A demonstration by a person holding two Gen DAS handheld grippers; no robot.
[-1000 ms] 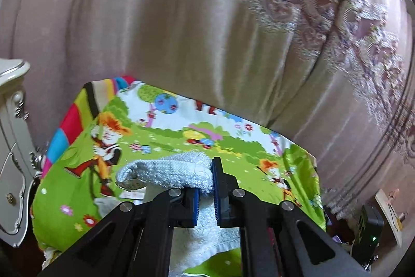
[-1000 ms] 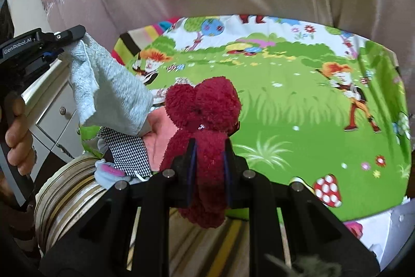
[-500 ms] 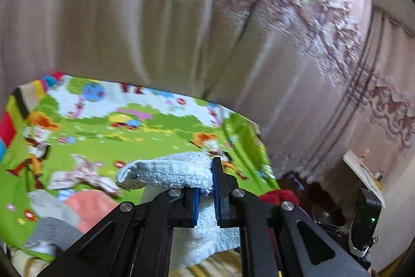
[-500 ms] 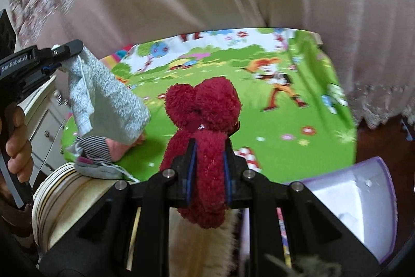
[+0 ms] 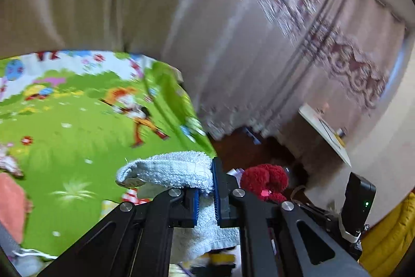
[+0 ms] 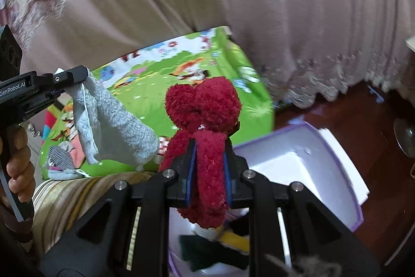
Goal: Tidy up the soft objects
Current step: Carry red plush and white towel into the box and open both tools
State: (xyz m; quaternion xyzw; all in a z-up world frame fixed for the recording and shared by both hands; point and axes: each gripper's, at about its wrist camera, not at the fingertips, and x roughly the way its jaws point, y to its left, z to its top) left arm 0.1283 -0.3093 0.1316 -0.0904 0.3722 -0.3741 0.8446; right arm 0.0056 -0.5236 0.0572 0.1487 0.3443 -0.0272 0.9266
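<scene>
Left wrist view: left gripper (image 5: 206,195), jaws closed on a pale grey towel (image 5: 168,171) that drapes over and below the pads, above the right edge of the green play mat (image 5: 64,142). Curtain (image 5: 233,43) behind; dark floor (image 5: 246,147) open to the right.

Right wrist view: right gripper (image 6: 207,170) clamps a fluffy red sock (image 6: 205,121) over a white, purple-rimmed box (image 6: 324,160), whose interior is largely bare. Striped socks (image 6: 59,162) lie on the mat's near edge.
</scene>
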